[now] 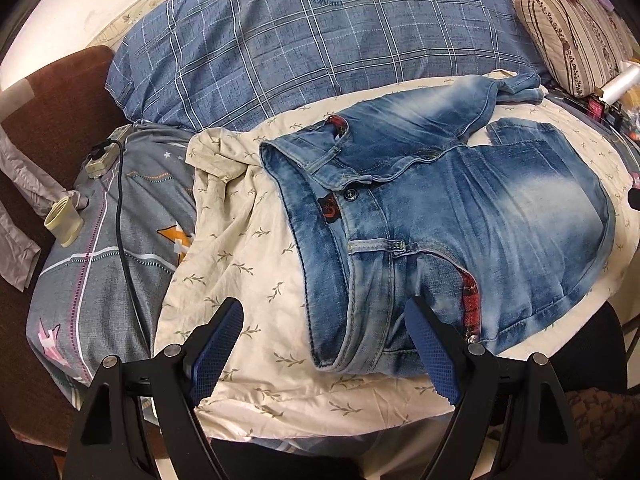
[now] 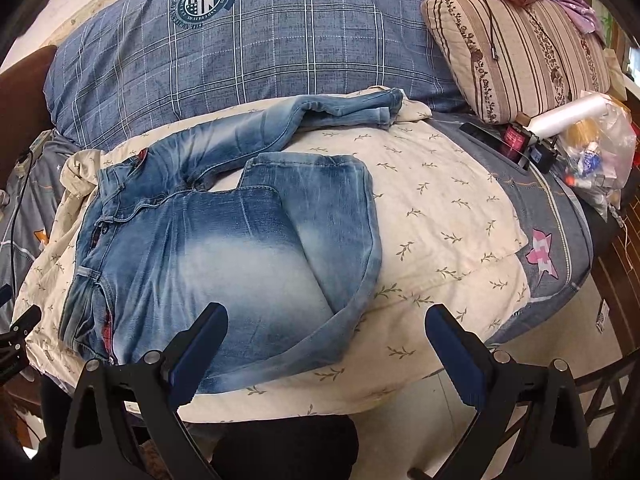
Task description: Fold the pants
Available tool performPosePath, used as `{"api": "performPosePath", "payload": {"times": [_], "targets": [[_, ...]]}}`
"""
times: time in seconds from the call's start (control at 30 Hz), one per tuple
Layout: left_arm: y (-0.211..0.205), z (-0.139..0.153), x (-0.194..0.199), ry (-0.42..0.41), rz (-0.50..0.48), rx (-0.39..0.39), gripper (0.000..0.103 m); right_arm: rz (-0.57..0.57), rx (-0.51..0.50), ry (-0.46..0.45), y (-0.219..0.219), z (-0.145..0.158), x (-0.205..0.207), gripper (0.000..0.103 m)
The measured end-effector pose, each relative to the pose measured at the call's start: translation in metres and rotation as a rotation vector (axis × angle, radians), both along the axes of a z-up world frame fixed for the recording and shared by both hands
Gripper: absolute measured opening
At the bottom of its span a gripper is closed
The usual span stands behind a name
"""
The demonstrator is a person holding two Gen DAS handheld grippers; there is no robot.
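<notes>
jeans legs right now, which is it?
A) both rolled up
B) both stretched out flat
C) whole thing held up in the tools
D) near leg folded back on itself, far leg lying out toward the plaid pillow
D: the jeans show the near leg doubled back over itself, the far leg trailing toward the plaid pillow, both tools open and empty.

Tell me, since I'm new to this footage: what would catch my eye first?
The faded blue denim jeans dominate, spread on the cream leaf-print sheet, one leg folded back over itself, the other trailing toward the big blue plaid pillow. Both black grippers, left and right, hang open at the near edge.
</notes>
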State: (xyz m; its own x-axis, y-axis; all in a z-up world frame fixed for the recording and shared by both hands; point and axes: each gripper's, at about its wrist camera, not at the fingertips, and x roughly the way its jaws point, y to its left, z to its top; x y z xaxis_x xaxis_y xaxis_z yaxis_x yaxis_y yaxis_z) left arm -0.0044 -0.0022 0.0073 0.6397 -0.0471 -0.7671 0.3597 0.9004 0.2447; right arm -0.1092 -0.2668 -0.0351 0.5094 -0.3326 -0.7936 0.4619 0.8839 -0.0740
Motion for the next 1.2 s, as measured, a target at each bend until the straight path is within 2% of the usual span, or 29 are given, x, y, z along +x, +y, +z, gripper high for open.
{"api": "performPosePath", "payload": {"times": [0.47,0.57,0.63,0.7,0.8,0.87,1.0,1.07,1.17,1.2], "targets": [[-0.004,-0.010,0.022,0.057,0.014,0.004,0.083,-0.032,0.050,0.004,-0.021,-0.012,0.001,0.100],[0.006,-0.003,0.040,0.079,0.051,-0.018,0.083,-0.058,0.082,-0.023,-0.040,-0.010,0.004,0.100],[0.017,0.004,0.062,0.105,0.110,-0.034,0.083,-0.078,0.123,-0.048,-0.058,-0.008,0.009,0.100],[0.033,0.009,0.091,0.166,0.190,-0.082,0.083,-0.089,0.155,-0.069,-0.076,-0.007,0.018,0.100],[0.048,0.004,0.121,0.251,0.250,-0.156,0.082,-0.089,0.182,-0.093,-0.102,-0.009,0.037,0.100],[0.052,-0.007,0.135,0.308,0.269,-0.205,0.082,-0.089,0.206,-0.096,-0.121,-0.015,0.056,0.100],[0.047,-0.047,0.147,0.526,0.237,-0.383,0.082,-0.117,0.245,-0.053,-0.149,-0.040,0.097,0.100],[0.039,-0.061,0.149,0.581,0.203,-0.408,0.082,-0.120,0.264,-0.036,-0.154,-0.054,0.111,0.099],[0.022,-0.085,0.152,0.629,0.168,-0.367,0.081,-0.096,0.277,-0.013,-0.150,-0.071,0.126,0.096],[0.018,-0.091,0.152,0.626,0.169,-0.350,0.081,-0.076,0.224,-0.012,-0.140,-0.072,0.129,0.087]]}}
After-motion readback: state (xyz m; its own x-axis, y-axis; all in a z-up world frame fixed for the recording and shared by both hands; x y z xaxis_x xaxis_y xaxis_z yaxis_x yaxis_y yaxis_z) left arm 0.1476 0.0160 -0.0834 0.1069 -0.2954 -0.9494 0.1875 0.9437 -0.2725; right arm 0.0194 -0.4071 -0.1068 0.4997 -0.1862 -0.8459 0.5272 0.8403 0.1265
